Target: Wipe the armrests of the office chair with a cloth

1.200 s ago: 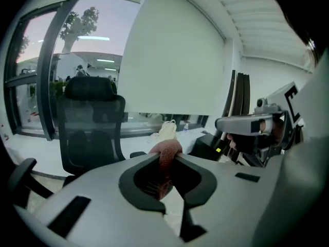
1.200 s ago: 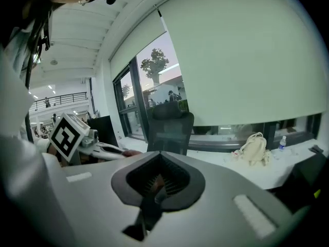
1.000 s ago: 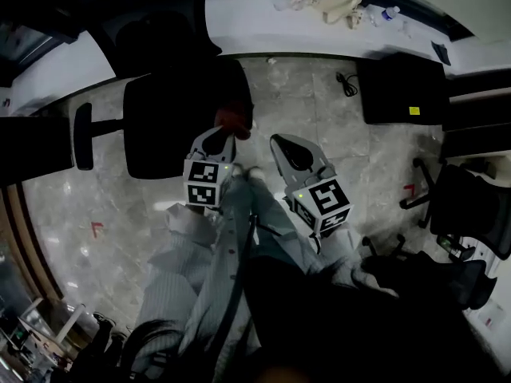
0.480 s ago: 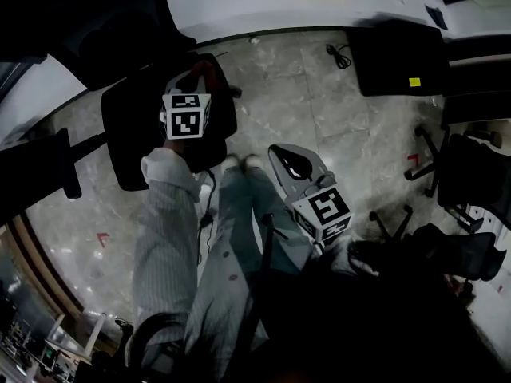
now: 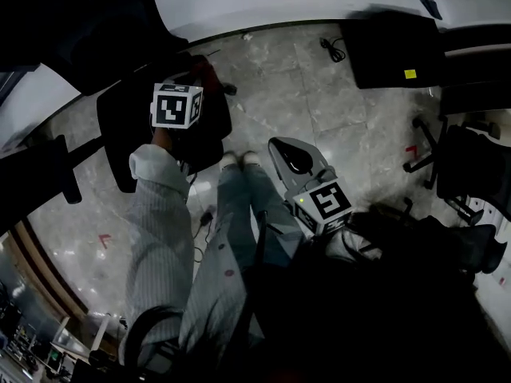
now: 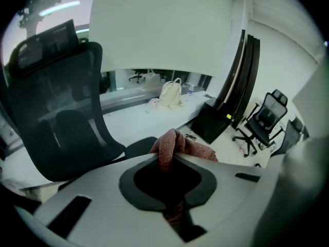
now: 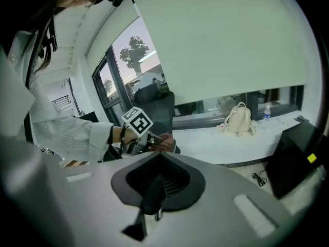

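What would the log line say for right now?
left claw: shut on red cloth | right claw: shut, empty | place: left claw by office chair

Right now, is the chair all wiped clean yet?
Not yet. Done: the red cloth is clamped in the left gripper. In hand: it is held over the office chair. Left: the wiping; one armrest sits well apart from the cloth. The right gripper is shut, empty.

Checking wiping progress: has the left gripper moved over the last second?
Yes. In the head view the left gripper, shut on the red cloth, has gone forward, away from the person, from the near edge of the chair seat to above it.
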`<state>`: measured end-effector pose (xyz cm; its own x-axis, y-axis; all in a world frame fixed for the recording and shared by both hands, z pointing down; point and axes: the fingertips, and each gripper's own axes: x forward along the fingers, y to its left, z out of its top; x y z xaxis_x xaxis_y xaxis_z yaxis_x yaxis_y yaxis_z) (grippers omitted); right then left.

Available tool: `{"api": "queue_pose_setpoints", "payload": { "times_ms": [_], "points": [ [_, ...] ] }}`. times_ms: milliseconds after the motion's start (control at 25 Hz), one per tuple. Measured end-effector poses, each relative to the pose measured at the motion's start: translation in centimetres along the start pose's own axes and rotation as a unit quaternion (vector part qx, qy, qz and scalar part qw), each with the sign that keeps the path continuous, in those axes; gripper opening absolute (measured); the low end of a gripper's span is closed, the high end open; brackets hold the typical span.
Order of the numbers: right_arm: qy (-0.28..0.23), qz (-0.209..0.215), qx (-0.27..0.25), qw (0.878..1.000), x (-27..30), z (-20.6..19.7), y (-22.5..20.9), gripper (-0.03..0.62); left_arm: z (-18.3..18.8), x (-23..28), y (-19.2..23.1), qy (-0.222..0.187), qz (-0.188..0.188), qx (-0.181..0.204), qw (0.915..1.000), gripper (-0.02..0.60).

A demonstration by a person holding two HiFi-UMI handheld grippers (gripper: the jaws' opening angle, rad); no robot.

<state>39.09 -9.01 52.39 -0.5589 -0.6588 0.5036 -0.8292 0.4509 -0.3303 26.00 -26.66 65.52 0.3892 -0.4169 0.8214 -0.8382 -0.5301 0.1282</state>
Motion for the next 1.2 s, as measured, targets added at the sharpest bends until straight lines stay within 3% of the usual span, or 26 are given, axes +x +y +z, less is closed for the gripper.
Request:
{"api": "queue_pose_setpoints", "payload": {
  "times_ms": [160,320,480,680,1040,1200],
  "points": [
    [-0.015,0.02,-0.015,1.0,0.7,1.6,1.2,0.002,-4.2,-3.3,-4.3,0.012,-0.056,-0.015,0.9983,0.025],
    [-0.027,0.035,-0.022,0.999,1.3,3.1,2.2,0.002,-7.6,-6.7,-7.0,0.004,-0.058,-0.024,0.998,0.025],
    [-0.024,0.043,-0.025,0.998,1.8,3.3,3.0,0.002,-8.8,-8.1,-7.0,-0.002,-0.048,-0.025,0.9986,0.025],
    [-0.013,0.032,-0.014,0.999,2.5,2.3,2.4,0.002,-6.3,-4.0,-3.3,0.008,-0.024,0.004,0.9997,0.026],
    [-0.003,-0.016,0.025,1.0,1.5,0.0,-1.4,0.002,1.6,3.5,6.0,0.01,0.034,-0.037,0.9987,0.026],
    [-0.003,-0.03,0.035,0.999,0.6,-0.7,-2.8,0.002,2.8,3.9,5.6,0.012,0.058,0.01,0.9982,0.025]
  ]
}}
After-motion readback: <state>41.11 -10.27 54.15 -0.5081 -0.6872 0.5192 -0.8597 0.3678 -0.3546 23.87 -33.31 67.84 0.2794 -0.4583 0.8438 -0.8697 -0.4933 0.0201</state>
